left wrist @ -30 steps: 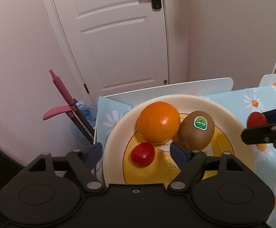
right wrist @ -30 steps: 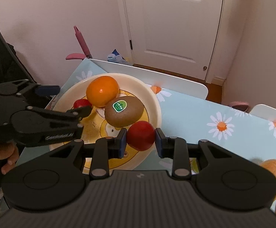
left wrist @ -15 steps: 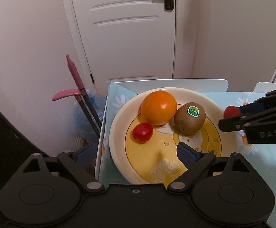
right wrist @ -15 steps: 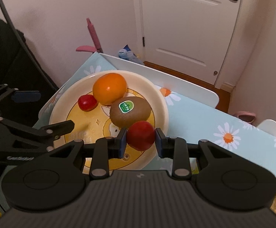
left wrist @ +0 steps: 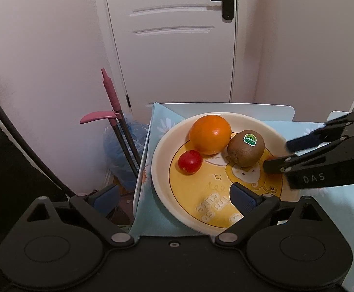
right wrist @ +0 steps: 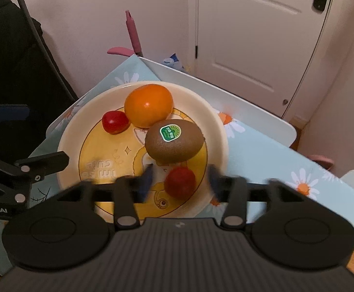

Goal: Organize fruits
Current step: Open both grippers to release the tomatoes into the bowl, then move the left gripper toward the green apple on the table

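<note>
Plate [right wrist: 215,116] on the daisy-print tablecloth [right wrist: 269,150] is where I see all the fruit. From my right wrist view, leftmost is my left gripper [left wrist: 174,198], jaws spread wide with nothing between them, having just been opening. Next comes the small red tomato [right wrist: 114,121] on the plate's left side, then the orange [right wrist: 149,104] touching it, then the kiwi [right wrist: 174,142] with its green sticker, leaning on the orange. Just below the kiwi sits a second red tomato [right wrist: 180,182] on the plate, between my right gripper [right wrist: 179,182] pads, which have just been opening and stand clear of it.
</note>
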Action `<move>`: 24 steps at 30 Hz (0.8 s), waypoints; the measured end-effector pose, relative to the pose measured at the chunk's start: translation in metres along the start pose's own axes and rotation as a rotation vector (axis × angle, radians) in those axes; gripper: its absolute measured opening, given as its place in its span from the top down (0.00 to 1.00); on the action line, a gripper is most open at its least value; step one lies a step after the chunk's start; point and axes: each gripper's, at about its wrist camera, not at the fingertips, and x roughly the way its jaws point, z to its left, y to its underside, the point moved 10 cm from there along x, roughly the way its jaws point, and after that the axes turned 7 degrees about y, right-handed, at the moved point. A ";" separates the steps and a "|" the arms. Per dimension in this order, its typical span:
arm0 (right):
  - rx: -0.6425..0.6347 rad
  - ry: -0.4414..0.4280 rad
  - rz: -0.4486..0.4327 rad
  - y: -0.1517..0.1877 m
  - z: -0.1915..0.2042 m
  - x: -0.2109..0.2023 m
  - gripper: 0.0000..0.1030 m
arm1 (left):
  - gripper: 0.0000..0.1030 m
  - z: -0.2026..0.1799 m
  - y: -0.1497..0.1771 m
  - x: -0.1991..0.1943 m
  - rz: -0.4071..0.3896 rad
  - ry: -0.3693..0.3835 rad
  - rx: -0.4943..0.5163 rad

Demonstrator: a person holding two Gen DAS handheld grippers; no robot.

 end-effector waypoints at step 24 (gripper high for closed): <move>0.233 0.159 -0.098 0.024 -0.040 -0.116 0.01 | 0.04 -0.032 -0.015 -0.069 -0.126 0.069 0.064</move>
